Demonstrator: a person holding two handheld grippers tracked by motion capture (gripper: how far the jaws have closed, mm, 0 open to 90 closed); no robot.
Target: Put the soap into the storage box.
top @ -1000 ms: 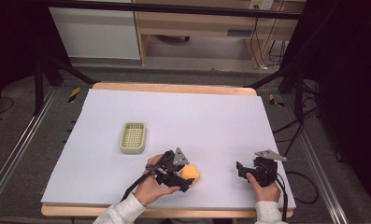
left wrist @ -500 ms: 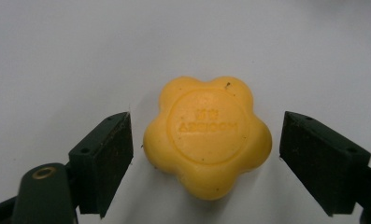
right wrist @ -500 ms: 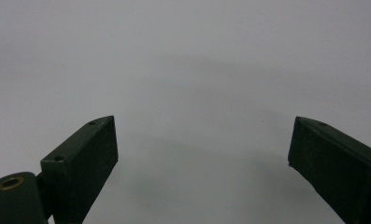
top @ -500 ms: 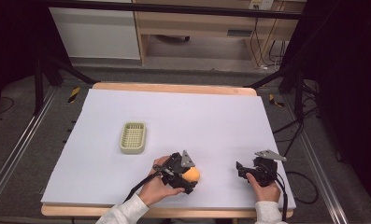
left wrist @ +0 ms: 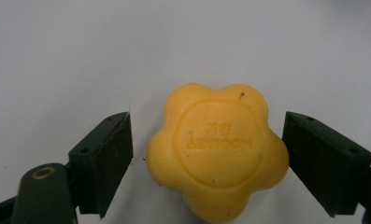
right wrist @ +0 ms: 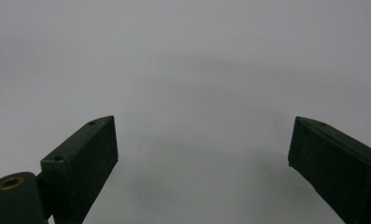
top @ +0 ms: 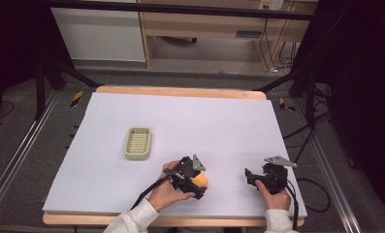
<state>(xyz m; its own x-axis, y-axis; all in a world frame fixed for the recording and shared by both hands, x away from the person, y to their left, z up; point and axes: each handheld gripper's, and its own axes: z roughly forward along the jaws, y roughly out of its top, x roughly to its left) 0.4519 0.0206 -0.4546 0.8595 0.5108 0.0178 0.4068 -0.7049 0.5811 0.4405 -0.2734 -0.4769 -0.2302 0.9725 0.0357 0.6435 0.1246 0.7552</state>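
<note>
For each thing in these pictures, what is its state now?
yellow soap: lying flat on the table, between the left jaws, a gap on each side.
left tongs: open, around the soap.
right tongs: open, nothing between the jaws.
green basket: upright on the table, apparently empty.

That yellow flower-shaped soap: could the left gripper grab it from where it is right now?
Probably yes. The yellow soap already lies between the open left gripper, whose fingers flank it with nothing between.
</note>
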